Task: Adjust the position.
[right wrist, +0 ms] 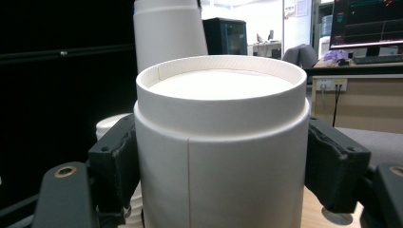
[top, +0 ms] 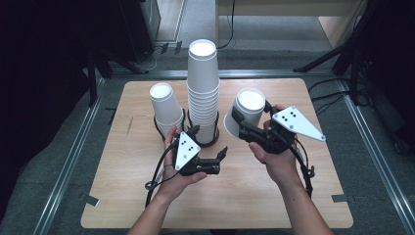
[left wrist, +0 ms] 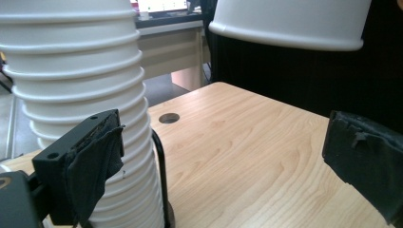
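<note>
My right gripper (top: 243,123) is clamped on a white cup (top: 246,111), held upside down and tilted above the table (top: 147,205), right of the tall stack (top: 203,93). In the right gripper view I see what the high view cannot show: both pads press flat on the cup (right wrist: 221,156) sides, and its recessed bottom faces up. My left gripper (top: 209,143) has its jaws wide apart with nothing between them, just in front of the stack. The left gripper view shows one pad (left wrist: 97,161) very near the ribbed rims of the stack (left wrist: 81,95), but I cannot tell if it touches; the cup rim (left wrist: 285,38) hangs above the bare wood. The high view shows a short stack (top: 167,108) in a black ring to the left. The near half of the table is free, and the right edge is well apart from the cup.
</note>
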The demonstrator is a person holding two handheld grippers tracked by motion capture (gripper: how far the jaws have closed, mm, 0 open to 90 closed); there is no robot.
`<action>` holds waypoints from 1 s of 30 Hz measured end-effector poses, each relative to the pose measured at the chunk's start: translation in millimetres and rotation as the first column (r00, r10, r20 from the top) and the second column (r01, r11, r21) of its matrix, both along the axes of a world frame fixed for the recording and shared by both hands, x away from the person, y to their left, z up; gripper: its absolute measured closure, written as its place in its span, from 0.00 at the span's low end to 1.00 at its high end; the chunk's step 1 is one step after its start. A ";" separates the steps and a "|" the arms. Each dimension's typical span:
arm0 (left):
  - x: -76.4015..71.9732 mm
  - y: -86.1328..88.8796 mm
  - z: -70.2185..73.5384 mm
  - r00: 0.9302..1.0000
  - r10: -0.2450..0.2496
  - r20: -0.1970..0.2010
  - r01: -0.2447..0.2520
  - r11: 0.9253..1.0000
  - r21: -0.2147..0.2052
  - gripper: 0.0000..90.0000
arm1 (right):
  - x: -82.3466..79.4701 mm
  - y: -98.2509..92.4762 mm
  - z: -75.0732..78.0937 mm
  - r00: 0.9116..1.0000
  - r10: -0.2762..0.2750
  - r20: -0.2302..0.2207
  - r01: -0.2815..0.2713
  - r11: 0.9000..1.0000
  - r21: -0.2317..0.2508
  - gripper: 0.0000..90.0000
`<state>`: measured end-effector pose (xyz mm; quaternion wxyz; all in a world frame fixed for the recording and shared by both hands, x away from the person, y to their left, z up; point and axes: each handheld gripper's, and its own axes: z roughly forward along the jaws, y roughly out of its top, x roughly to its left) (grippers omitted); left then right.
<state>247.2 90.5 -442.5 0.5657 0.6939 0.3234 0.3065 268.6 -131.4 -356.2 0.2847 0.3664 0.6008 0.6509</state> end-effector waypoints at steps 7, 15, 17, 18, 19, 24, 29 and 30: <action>-1.1 -3.1 -3.1 0.999 -0.047 -0.003 0.047 0.999 0.000 0.00 | -6.3 5.1 -11.6 0.999 0.037 -0.013 -0.037 0.999 -0.005 0.25; -2.9 -7.8 -3.1 0.996 -0.085 0.014 0.085 0.996 0.004 0.00 | -13.9 15.5 -15.7 0.996 0.090 -0.020 -0.090 0.996 -0.018 0.25; -3.9 -8.1 -2.4 0.995 -0.100 0.023 0.100 0.995 -0.002 0.00 | -16.1 18.3 -16.3 0.995 0.100 -0.018 -0.100 0.995 -0.020 0.25; -4.5 -8.6 -2.4 0.994 -0.104 0.027 0.104 0.995 0.000 0.00 | -16.9 19.1 -16.3 0.995 0.103 -0.016 -0.103 0.994 -0.021 0.25; -5.0 -9.1 -2.4 0.993 -0.110 0.030 0.110 0.994 -0.002 0.00 | -17.4 19.7 -16.3 0.994 0.106 -0.016 -0.106 0.994 -0.018 0.25; -8.6 -8.9 0.4 0.989 -0.141 0.055 0.141 0.990 -0.009 0.00 | -17.8 22.2 -17.4 0.994 0.106 -0.013 -0.106 0.994 -0.025 0.25; -7.4 -9.1 0.2 0.989 -0.144 0.046 0.144 0.990 -0.001 0.00 | -19.1 25.1 -20.8 0.991 0.132 -0.028 -0.133 0.991 -0.028 0.25; -7.1 -9.4 -0.2 0.989 -0.143 0.045 0.144 0.990 0.001 0.00 | -19.9 26.1 -21.7 0.989 0.142 -0.029 -0.143 0.989 -0.029 0.25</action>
